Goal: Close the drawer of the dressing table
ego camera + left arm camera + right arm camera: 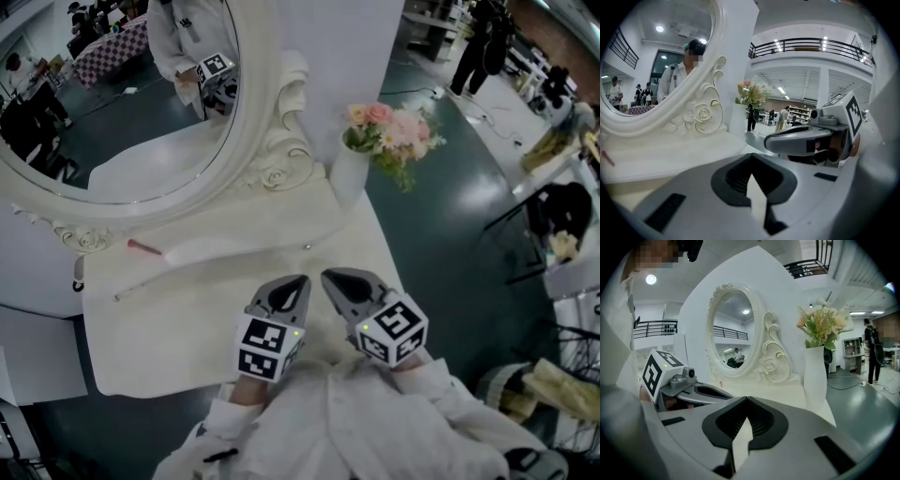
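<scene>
The white dressing table stands in front of me with its oval mirror at the back. No drawer front shows in any view; the table's front edge lies under my arms. My left gripper and right gripper hover side by side over the tabletop's front right part, tips pointing toward the mirror. Both are shut with nothing between the jaws. In the left gripper view the shut left gripper has the right gripper beside it. The right gripper view shows the shut right gripper with the left gripper at its left.
A white vase of pink flowers stands at the table's back right corner. A small red stick and a thin rod lie on the left half of the tabletop. Dark floor lies to the right, with people and furniture far off.
</scene>
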`<state>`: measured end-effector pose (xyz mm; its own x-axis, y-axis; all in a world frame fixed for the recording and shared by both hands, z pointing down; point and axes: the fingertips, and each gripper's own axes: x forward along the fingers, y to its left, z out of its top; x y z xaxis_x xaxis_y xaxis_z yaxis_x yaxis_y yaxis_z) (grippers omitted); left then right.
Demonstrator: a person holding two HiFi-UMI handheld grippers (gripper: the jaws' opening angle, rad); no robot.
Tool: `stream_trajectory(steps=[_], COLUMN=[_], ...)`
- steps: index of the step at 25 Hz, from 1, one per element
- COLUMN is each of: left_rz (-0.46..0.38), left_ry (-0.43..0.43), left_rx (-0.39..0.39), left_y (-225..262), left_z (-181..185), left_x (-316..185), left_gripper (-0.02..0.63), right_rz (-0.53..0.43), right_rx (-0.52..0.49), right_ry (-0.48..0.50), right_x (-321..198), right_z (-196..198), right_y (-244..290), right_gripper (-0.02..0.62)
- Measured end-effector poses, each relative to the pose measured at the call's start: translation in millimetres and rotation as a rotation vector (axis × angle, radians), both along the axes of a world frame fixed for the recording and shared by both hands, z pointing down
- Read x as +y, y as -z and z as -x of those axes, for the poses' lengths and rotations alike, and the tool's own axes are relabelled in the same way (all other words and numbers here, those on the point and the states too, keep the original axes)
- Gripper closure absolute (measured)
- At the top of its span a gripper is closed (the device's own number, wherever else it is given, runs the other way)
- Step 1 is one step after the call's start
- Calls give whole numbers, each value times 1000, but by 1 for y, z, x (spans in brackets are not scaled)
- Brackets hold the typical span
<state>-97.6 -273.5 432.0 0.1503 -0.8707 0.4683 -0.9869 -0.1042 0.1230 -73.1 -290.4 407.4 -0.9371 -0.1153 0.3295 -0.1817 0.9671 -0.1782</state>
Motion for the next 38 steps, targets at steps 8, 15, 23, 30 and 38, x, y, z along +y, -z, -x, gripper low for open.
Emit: stream_trajectory(steps=[8, 15, 23, 30, 38], left_rz=[30, 20, 8, 14, 17], left_ry=[-7, -10, -13, -17, -22], left_rx=[16, 57, 53, 43, 32], left_y=[-8, -7, -4, -6, -9], left_z=[1, -1, -3, -3, -3], left_x=[5, 5, 4, 6, 5], left_gripper=[600, 600, 600, 600, 600], right_rz=[10, 0, 9, 21, 11], right_rx=[14, 16, 17, 8, 10], right_ry=[0, -9, -10, 4, 7], right_x=[5, 4, 4, 9, 10], right_z=[-2, -3, -4, -1, 0], right_y=[-7, -5, -5, -5, -2], right_gripper=[588, 588, 588, 588, 588])
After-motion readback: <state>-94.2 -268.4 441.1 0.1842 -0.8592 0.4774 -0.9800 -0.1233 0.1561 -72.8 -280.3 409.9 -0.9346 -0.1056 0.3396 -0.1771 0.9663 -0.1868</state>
